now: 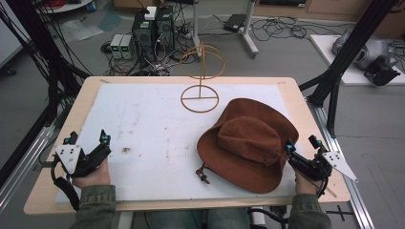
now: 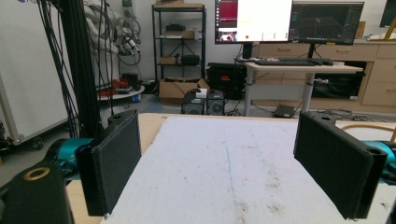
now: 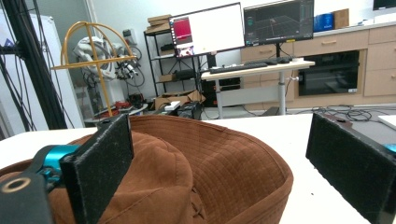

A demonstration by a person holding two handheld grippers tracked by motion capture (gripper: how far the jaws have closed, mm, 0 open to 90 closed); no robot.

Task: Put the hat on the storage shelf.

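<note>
Brown suede hat: soft, light, floppy; grip brim edge. Left gripper, right gripper: jaws apart, empty.

olive sleeves, blk tongs, teal accents, grey plates

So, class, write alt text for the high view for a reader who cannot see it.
A brown hat lies on a white mat covering a wooden table, with a wire hat stand behind it. A person holds open left tongs at the left and open right tongs beside the hat's brim.
</note>
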